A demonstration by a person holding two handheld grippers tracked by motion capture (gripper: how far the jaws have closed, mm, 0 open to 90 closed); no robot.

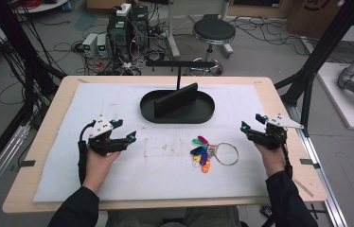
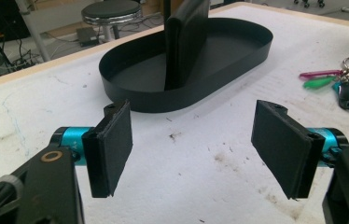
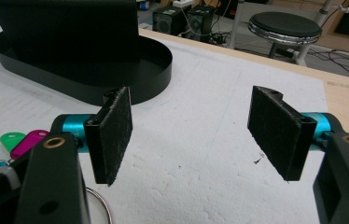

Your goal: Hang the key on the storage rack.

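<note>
Key bunch (image 1: 209, 153) (bright tags, big ring) lies flat on the mat.

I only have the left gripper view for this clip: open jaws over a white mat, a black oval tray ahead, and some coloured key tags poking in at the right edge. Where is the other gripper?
Observer: The right gripper hovers to the right of the bunch of coloured plastic key tags, apart from it.
Operator: Open or shut?
Observer: Open. In the right gripper view its jaws stand wide apart with nothing between them.
Operator: Is there more to that bunch than the tags?
Observer: Yes, a large silver metal ring lies flat on the white foam mat, joined to the tags on their right.
</note>
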